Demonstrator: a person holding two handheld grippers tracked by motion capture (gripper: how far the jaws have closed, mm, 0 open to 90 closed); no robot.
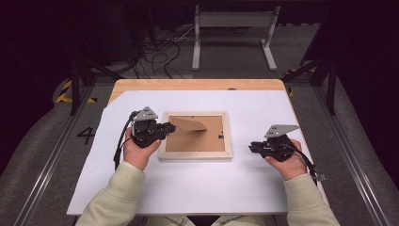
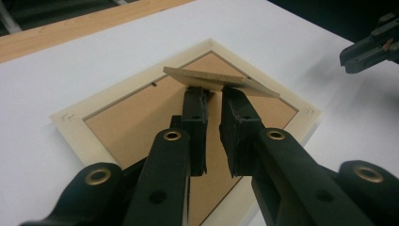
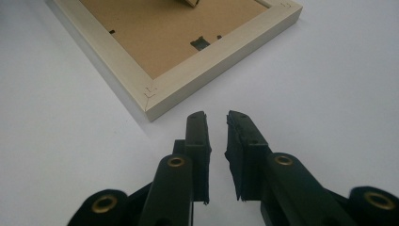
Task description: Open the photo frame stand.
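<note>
A white-covered worktop (image 1: 188, 183) with a wooden far edge is seen, and on it a pale wooden picture frame (image 1: 195, 154) is laid face down, its brown backing board turned up. The frame lies between the two grippers: it is reached over by the left gripper (image 1: 165, 128) and is kept just ahead of, and apart from, the right gripper (image 1: 254, 147).

From the backing, a brown cardboard stand flap (image 2: 221, 80) is raised at a slant; it is met by the tips of the left fingers (image 2: 195, 106), whose tips pass under its lower edge. A narrow gap is kept between these fingers, and whether the flap is pinched cannot be told.

The right fingers (image 3: 197, 136) are held slightly apart with nothing between them, just above the bare worktop, pointed at the frame's near corner (image 3: 150, 96).
</note>
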